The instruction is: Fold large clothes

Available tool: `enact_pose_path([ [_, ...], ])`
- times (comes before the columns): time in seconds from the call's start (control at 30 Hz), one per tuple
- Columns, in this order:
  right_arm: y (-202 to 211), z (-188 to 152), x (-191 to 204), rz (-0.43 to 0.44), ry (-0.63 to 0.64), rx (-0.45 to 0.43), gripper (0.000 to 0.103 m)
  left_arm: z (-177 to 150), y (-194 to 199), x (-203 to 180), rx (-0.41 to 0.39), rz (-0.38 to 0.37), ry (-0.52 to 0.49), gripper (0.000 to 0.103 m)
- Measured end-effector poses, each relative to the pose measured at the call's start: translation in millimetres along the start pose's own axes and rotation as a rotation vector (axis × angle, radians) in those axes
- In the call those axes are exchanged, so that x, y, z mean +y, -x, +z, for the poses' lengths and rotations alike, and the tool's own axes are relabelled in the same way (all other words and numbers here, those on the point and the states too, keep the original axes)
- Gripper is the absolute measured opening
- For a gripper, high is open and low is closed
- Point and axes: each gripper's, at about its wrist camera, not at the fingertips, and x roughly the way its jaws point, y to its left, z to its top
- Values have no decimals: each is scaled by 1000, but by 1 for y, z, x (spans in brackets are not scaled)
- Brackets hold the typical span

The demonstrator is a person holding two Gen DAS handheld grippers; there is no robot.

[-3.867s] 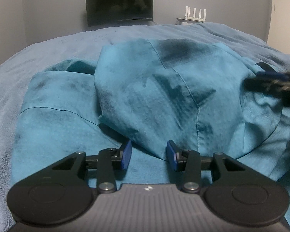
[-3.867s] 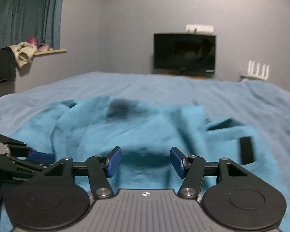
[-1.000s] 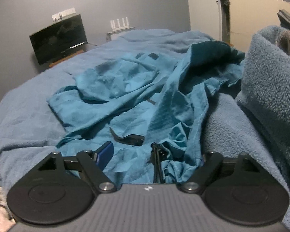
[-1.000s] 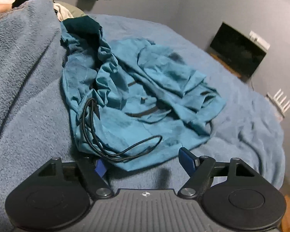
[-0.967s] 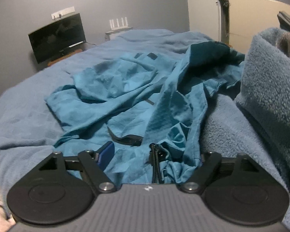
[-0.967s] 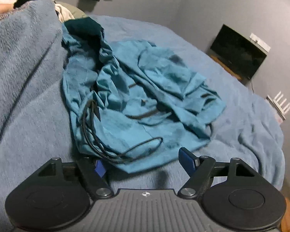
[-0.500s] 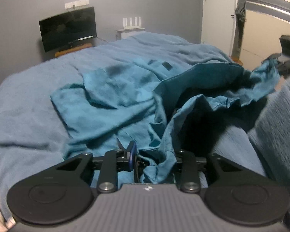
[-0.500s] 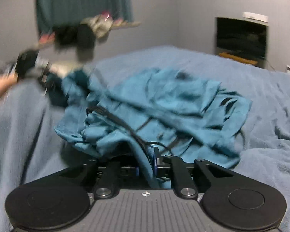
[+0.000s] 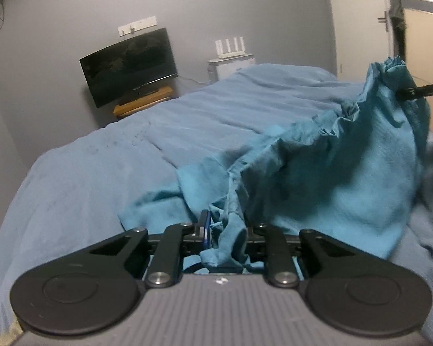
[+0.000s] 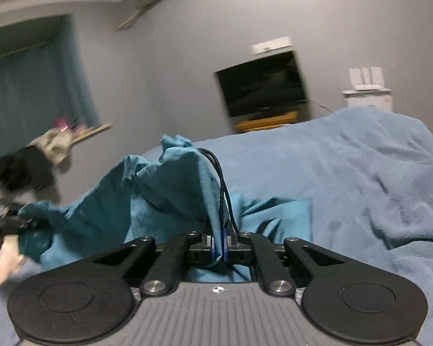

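Bedroom, blue blanket (image 9: 106, 178) on the bed. Left gripper (image 9: 225, 235) clamped on the teal garment's (image 9: 332, 178) bunched edge, lower centre; right gripper (image 10: 220, 243) clamped on another edge plus a black cord (image 10: 222, 184). Garment hangs between them, lower part on the blanket. Spread hands apart evenly, tension the edge, avoid snagging the cord.

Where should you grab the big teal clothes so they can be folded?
Grab the teal garment along its bunched drawstring edge, one spot at each end, coming in from above. That edge is thick and gathered, so it will not slip, and the cloth hangs flat below it. The left gripper and right gripper already pinch it there, the right also catching the black cord.
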Motion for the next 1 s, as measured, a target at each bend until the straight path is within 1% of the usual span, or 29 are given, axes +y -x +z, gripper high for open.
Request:
enact_pose_path([
  [0.07, -31, 6, -15, -34, -41, -8, 5, 17, -29, 11, 20, 19, -18, 16],
  [0.2, -86, 15, -40, -112, -79, -28, 5, 51, -92, 30, 67, 63, -82, 16],
  [0.27, -116, 20, -54, -145, -104, -40, 5, 60, -126, 39, 97, 84, -90, 16],
  [0.33, -146, 19, -63, -167, -100, -41, 5, 62, -162, 50, 145, 106, -86, 16],
  [0.4, -178, 14, -72, -194, -89, -16, 5, 58, -195, 62, 196, 116, -57, 17],
  [0.47, -212, 5, -78, -229, -70, 23, 5, 52, -223, 71, 244, 111, -21, 21],
  [0.53, -238, -7, -86, -245, -67, 54, 8, 45, -240, 82, 254, 108, 31, 31],
  [0.57, -250, -12, -91, -250, -76, 72, 9, 42, -244, 89, 245, 108, 73, 36],
  [0.6, -260, -14, -97, -252, -84, 92, 15, 39, -246, 94, 240, 121, 107, 55],
  [0.63, -268, -19, -102, -263, -84, 106, 27, 36, -246, 100, 229, 146, 140, 74],
  [0.7, -278, -26, -111, -282, -91, 104, 37, 29, -238, 109, 196, 172, 203, 87],
  [0.77, -278, -28, -115, -273, -134, 85, 45, 22, -227, 113, 180, 155, 258, 88],
  [0.8, -277, -27, -115, -279, -144, 70, 51, 21, -221, 113, 166, 158, 273, 88],
  [0.83, -272, -25, -113, -289, -142, 50, 55, 19, -213, 112, 148, 172, 280, 88],
  [0.9, -266, -21, -105, -312, -100, -9, 55, 14, -198, 112, 119, 201, 289, 88],
  [0.93, -261, -18, -102, -318, -72, -34, 56, 13, -191, 111, 112, 207, 311, 88],
  [0.97, -258, -16, -100, -314, -48, -56, 56, 10, -182, 112, 109, 188, 342, 88],
  [1.0, -253, -16, -94, -313, -30, -78, 56, 10, -173, 113, 108, 139, 379, 88],
])
